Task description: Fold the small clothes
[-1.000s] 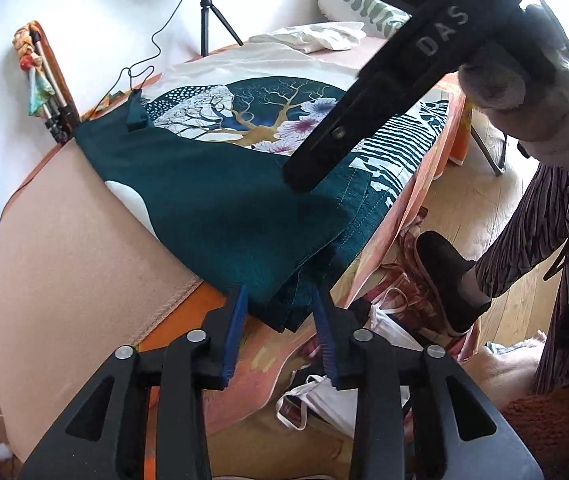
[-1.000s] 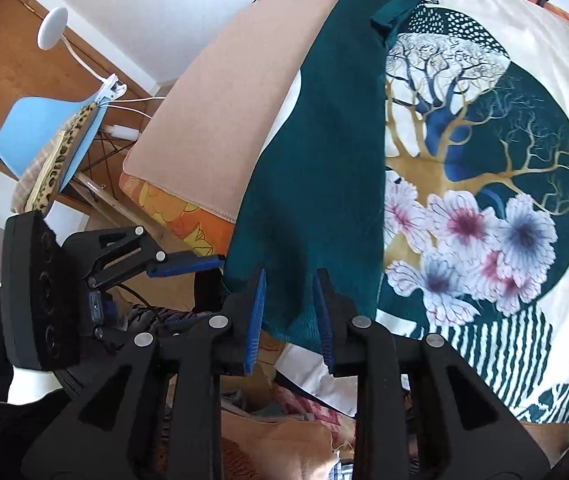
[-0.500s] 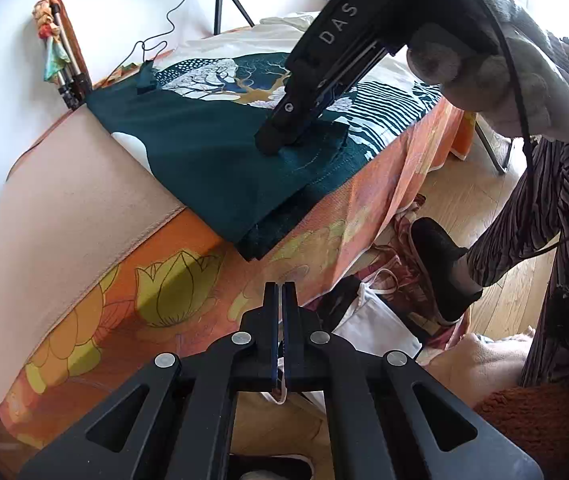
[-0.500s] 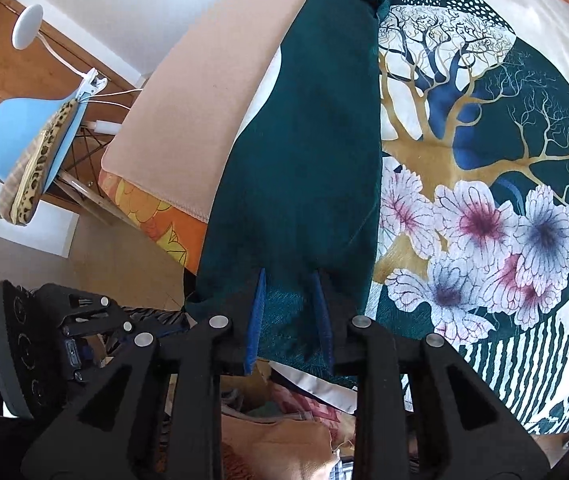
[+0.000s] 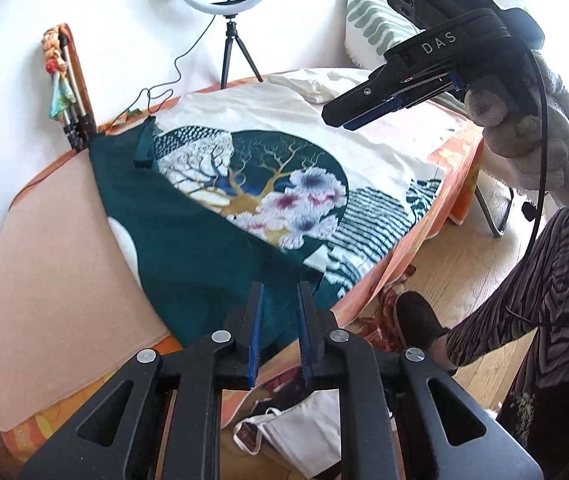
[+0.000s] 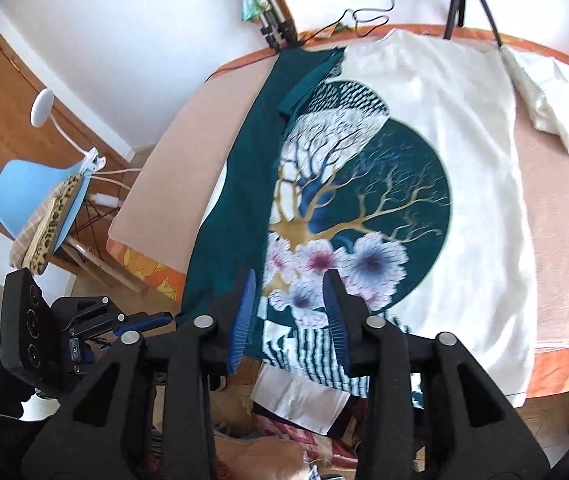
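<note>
My left tongs (image 5: 278, 326) and right tongs (image 6: 289, 312) have just opened and hold nothing, both lifted clear of the shirt (image 6: 464, 160), whose green side lies folded over.

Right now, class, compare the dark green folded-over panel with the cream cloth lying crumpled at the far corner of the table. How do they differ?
The green panel lies flat and smooth as a long strip; the cream cloth is bunched and wrinkled. The green panel is folded over one side of the printed shirt, while the cream cloth lies on the pink table cover beyond the shirt's far corner. The panel is dark, the cloth pale. Both rest on the table, held by neither tongs.
</note>
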`<state>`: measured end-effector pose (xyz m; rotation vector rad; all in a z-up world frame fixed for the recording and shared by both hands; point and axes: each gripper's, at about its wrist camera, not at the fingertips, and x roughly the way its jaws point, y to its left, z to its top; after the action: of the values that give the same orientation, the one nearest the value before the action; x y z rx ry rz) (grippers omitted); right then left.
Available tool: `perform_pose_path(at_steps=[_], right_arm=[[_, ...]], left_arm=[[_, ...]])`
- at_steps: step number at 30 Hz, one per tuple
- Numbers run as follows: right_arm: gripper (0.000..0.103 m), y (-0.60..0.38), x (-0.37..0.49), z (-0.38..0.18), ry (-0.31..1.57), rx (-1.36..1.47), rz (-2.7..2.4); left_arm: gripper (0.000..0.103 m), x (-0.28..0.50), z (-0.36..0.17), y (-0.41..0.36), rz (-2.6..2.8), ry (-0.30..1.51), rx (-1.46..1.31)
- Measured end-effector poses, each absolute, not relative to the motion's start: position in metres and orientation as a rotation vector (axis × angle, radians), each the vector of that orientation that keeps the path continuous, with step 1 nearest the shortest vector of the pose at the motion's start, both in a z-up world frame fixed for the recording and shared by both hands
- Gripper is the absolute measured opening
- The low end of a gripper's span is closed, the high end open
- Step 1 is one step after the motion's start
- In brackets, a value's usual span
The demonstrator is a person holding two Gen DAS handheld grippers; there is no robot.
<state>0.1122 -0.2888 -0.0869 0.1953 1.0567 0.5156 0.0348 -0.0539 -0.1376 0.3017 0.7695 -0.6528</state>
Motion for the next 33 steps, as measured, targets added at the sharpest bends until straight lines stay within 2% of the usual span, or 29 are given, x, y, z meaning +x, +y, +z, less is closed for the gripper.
perform_pose_path(at_steps=[1,2,8,10,14,16,23,28,29,30,31,32,33], right_arm=[[0.049,-0.300,0.113,-0.081,1.036,0.202,0.499],[0.050,-0.314,0.114,-0.075,1.016,0.212,0.488],[0.055,-0.402,0.122,-0.049,0.921,0.280,0.387],[0.055,-0.431,0.125,-0.043,0.902,0.301,0.365],[0.056,-0.485,0.136,-0.037,0.875,0.348,0.316],[0.056,-0.507,0.143,-0.036,0.866,0.368,0.283],[0.056,-0.544,0.187,-0.043,0.879,0.396,0.259],[0.056,-0.544,0.235,-0.051,0.895,0.382,0.280],[0.056,-0.541,0.246,-0.053,0.899,0.383,0.293],[0.056,-0.538,0.256,-0.054,0.901,0.381,0.301],[0.056,-0.534,0.268,-0.055,0.906,0.375,0.308],[0.056,-0.529,0.279,-0.055,0.909,0.363,0.323],[0.056,-0.525,0.291,-0.055,0.909,0.358,0.340]], left_arm=[[0.034,0.037,-0.135,-0.064,-0.663,0.758,0.294],[0.038,0.038,-0.133,-0.074,-0.676,0.751,0.286],[0.039,0.044,-0.123,-0.159,-0.767,0.689,0.318],[0.052,0.046,-0.123,-0.187,-0.816,0.684,0.312],[0.056,0.044,-0.133,-0.243,-0.903,0.671,0.360],[0.064,0.042,-0.142,-0.267,-0.930,0.678,0.402],[0.065,0.046,-0.170,-0.324,-0.914,0.702,0.532],[0.064,0.061,-0.187,-0.335,-0.858,0.742,0.553],[0.063,0.062,-0.187,-0.333,-0.852,0.746,0.536],[0.055,0.066,-0.187,-0.331,-0.848,0.749,0.517],[0.027,0.070,-0.186,-0.329,-0.867,0.762,0.487],[0.013,0.074,-0.186,-0.327,-0.886,0.784,0.461],[0.006,0.076,-0.186,-0.327,-0.892,0.795,0.439]])
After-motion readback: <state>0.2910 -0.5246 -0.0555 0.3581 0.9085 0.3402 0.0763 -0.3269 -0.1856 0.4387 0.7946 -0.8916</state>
